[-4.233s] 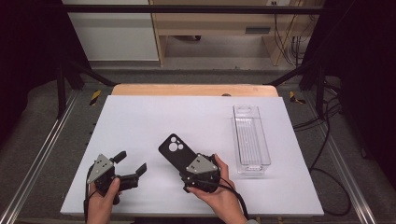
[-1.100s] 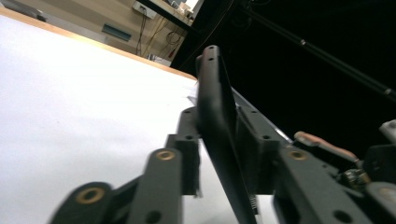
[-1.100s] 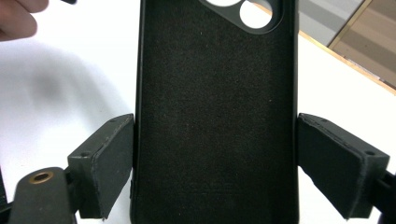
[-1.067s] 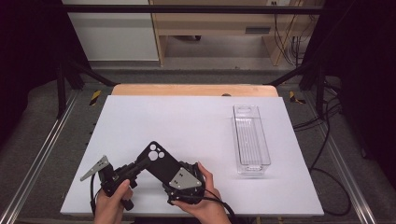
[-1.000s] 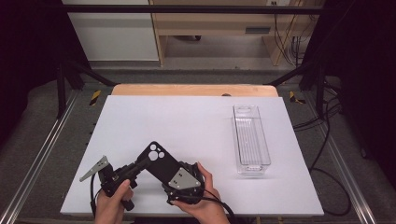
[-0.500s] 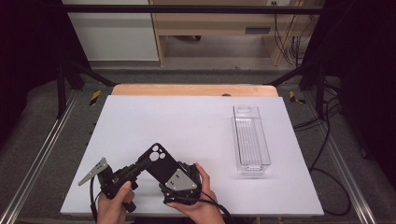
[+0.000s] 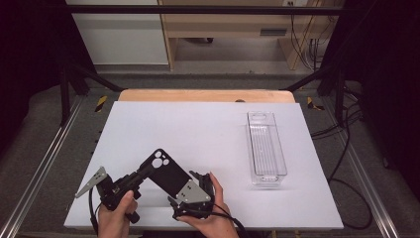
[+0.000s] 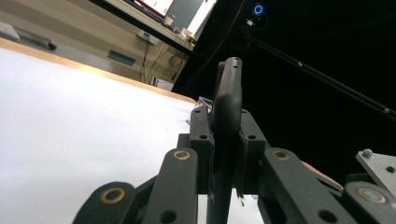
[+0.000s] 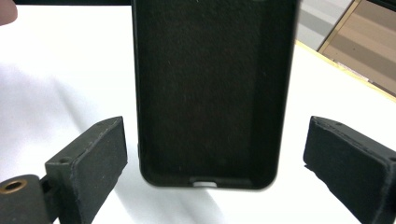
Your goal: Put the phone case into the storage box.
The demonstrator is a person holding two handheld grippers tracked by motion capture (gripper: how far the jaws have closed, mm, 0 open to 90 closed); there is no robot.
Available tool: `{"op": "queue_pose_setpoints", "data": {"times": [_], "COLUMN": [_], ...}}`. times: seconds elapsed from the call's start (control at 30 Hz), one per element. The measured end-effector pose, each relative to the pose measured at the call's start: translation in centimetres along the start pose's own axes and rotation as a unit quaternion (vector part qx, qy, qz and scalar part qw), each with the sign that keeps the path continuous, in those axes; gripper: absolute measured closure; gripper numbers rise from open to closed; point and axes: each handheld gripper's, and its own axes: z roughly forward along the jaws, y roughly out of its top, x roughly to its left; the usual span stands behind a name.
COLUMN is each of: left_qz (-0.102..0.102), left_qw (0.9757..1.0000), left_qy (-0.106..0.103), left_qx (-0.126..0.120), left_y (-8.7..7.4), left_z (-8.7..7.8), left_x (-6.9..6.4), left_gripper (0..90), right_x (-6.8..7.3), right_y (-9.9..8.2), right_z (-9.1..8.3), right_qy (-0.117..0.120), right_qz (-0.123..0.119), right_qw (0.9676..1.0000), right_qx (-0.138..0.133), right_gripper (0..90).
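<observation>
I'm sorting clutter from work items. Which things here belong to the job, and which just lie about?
In the job: phone case, left gripper clamped on its edge, right gripper just opened off it.
Lying about: clear tray.

Light falls from above onto the white worktop (image 7: 208, 129), which reads bright and even, nearly washed out in both gripper views. The surroundings sink into deep black. Soft shadows sit beneath the phone case (image 9: 212, 93), whose dark surface looks grainy and slightly blurred up close. Straight edges bow in the high view.
</observation>
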Motion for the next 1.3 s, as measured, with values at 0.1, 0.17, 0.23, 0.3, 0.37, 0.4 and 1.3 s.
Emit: {"op": "queue_pose_setpoints", "data": {"times": [0.1, 0.17, 0.23, 0.3, 0.37, 0.4, 1.3], "left_qz": [0.009, 0.015, 0.021, 0.031, 0.043, 0.048, 0.087], "left_qw": [0.9999, 0.9998, 0.9997, 0.9994, 0.9988, 0.9985, 0.9951], "left_qy": [0.007, 0.011, 0.013, 0.017, 0.021, 0.023, 0.045], "left_qx": [-0.002, -0.003, -0.003, -0.005, -0.007, -0.008, -0.017], "left_y": [0.1, 0.2, 0.2, 0.3, 0.4, 0.5, 0.9], "left_z": [-0.1, -0.2, -0.3, -0.3, -0.3, -0.3, -0.7], "left_x": [0.0, 0.0, -0.2, -0.4, -0.7, -0.9, -1.6], "left_gripper": [80.8, 80.8, 80.8, 80.8, 80.8, 80.8, 80.9], "right_x": [-0.1, -0.1, -0.3, -0.5, -0.8, -0.9, 0.2], "right_y": [0.1, 0.2, 0.3, 0.6, 0.9, 1.1, 4.7], "right_z": [-0.1, -0.1, -0.3, -0.4, -0.6, -0.7, 1.0], "right_qy": [0.002, 0.003, 0.005, 0.003, -0.001, -0.005, 0.002], "right_qz": [0.005, 0.008, 0.012, 0.017, 0.019, 0.018, 0.035], "right_qw": [1.0000, 1.0000, 0.9999, 0.9998, 0.9998, 0.9997, 0.9993], "right_qx": [-0.002, -0.001, -0.002, -0.006, -0.010, -0.015, -0.015], "right_gripper": [6.7, 6.7, 6.5, 6.5, 6.6, 7.1, 9.0]}}
